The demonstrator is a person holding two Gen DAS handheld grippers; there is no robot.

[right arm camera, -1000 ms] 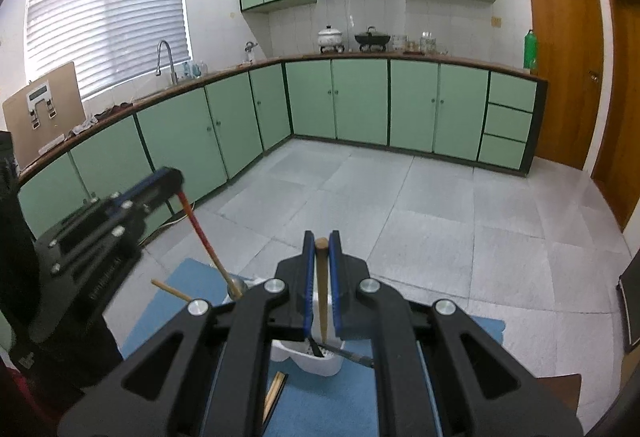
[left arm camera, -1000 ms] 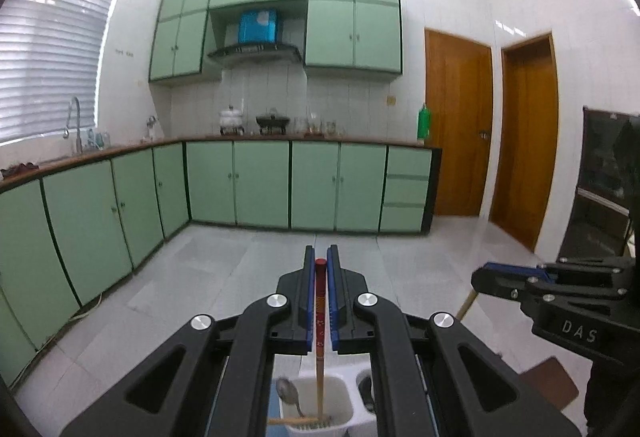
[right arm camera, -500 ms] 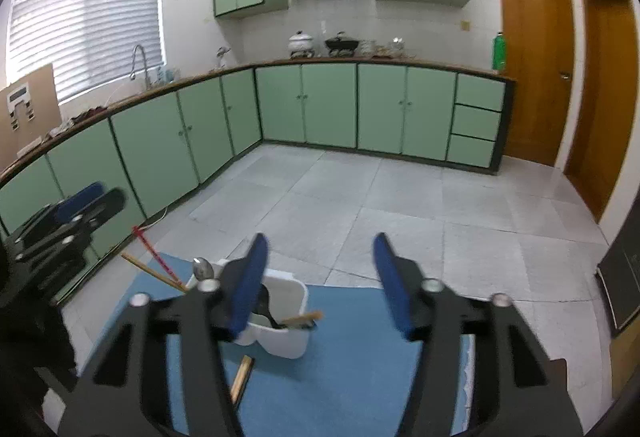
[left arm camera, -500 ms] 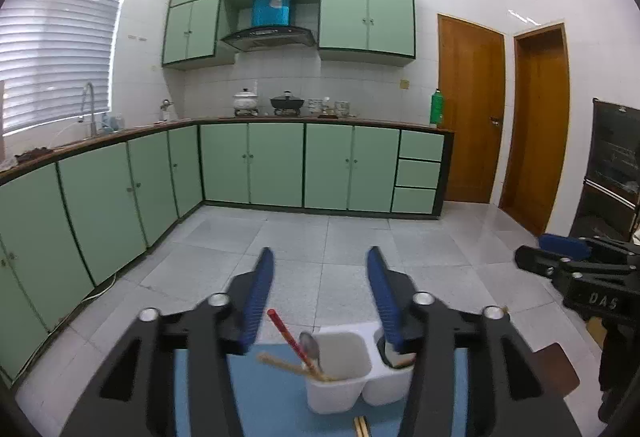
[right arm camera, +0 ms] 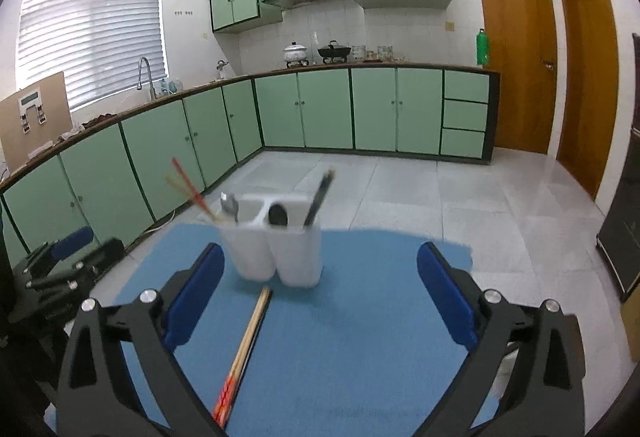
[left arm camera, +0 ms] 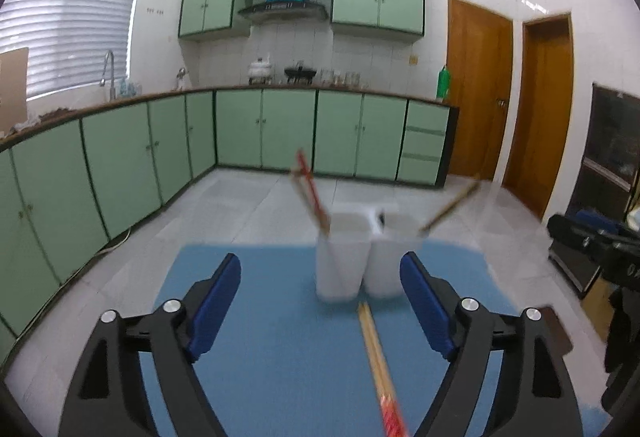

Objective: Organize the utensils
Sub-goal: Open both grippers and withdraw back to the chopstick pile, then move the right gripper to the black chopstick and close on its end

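Note:
A white two-compartment utensil holder [left arm camera: 362, 255] [right arm camera: 276, 241] stands on a blue mat [left arm camera: 280, 357] [right arm camera: 340, 337]. Red-tipped chopsticks [left arm camera: 310, 193] [right arm camera: 188, 189] lean out of one compartment; spoons [right arm camera: 276, 215] and a dark utensil [right arm camera: 320, 193] stand in it too. A pair of wooden chopsticks [left arm camera: 378, 361] [right arm camera: 244, 349] lies flat on the mat in front of the holder. My left gripper [left arm camera: 320, 301] is open and empty, just short of the holder. My right gripper [right arm camera: 320, 293] is open and empty, also facing it.
Green kitchen cabinets [right arm camera: 360, 113] run along the back and left walls. Two wooden doors [left arm camera: 480, 93] stand at the right. The other gripper shows at the edge of each view: the right one [left arm camera: 592, 241] and the left one [right arm camera: 60, 257]. The mat's far edge meets the tiled floor.
Both grippers let go of their chopsticks, which now stand in the holder. Both opened wide and drew back and down, so the holder and the loose chopsticks on the mat came into view.

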